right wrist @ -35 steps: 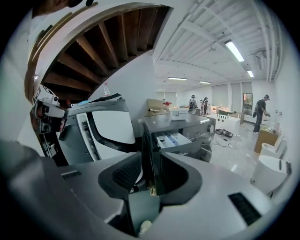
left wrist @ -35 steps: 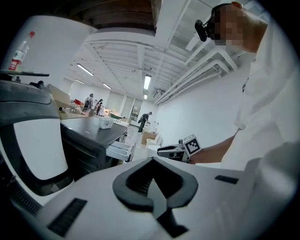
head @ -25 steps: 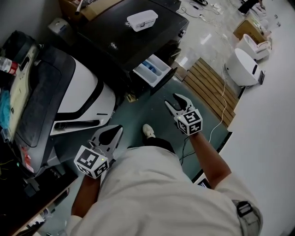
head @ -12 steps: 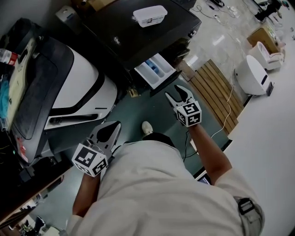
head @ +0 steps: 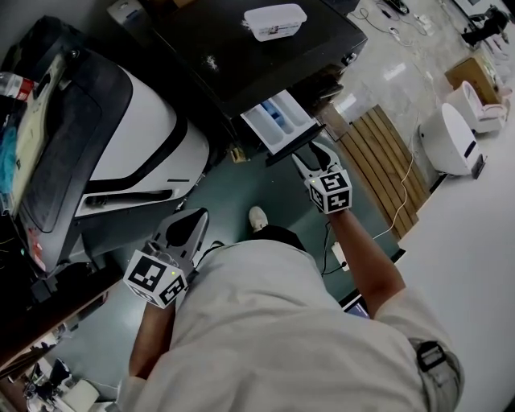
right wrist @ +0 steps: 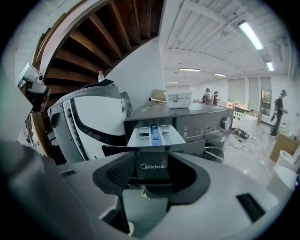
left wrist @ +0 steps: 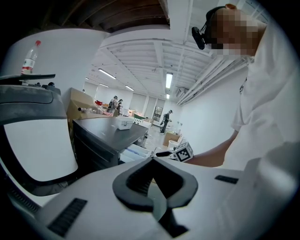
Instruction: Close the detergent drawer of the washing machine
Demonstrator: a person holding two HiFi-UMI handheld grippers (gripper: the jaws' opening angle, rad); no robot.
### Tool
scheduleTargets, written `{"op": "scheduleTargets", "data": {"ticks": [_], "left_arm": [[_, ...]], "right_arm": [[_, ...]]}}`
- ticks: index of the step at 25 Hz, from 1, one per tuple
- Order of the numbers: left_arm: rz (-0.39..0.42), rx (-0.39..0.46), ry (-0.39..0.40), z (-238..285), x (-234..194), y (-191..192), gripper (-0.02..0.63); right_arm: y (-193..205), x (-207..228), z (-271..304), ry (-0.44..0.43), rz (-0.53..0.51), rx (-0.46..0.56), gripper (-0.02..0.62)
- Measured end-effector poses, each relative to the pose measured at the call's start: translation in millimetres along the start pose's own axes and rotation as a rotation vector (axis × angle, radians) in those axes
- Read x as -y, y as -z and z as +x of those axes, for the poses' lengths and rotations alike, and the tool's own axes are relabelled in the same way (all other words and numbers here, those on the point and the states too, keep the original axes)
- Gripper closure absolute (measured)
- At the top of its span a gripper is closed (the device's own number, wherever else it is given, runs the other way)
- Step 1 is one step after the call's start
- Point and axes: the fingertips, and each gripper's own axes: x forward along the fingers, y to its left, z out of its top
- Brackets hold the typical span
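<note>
The dark washing machine (head: 241, 56) has its detergent drawer (head: 278, 122) pulled out, with white compartments and a blue insert showing. My right gripper (head: 312, 154) is at the drawer's dark front panel. In the right gripper view the jaws of this gripper (right wrist: 152, 161) stand open, and the panel with its brand print (right wrist: 152, 165) sits in the gap between them, with no pad pressing on it. My left gripper (head: 197, 216) hangs low and to the left, well away from the drawer. Its tips meet on nothing, as the left gripper view (left wrist: 151, 160) shows.
A white plastic box (head: 275, 20) lies on the washing machine's top. A white and black machine (head: 137, 137) stands to the left. A wooden slatted board (head: 378, 161) and a round white appliance (head: 451, 141) are on the floor to the right. The person's shoe (head: 257, 219) is below the drawer.
My right gripper has moved toward the drawer and now reaches its front panel. The left gripper has barely shifted. The drawer still stands out.
</note>
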Motion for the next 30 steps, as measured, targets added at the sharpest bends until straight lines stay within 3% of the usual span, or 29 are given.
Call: {"op": "scheduleTargets", "data": {"ticks": [30], "left_arm": [[-0.016,-0.002,-0.004,9.6,-6.4,-3.1,0.611]], "right_arm": [[-0.3,6.2,14.0,-0.003,-0.036,-0.007,0.384]]}}
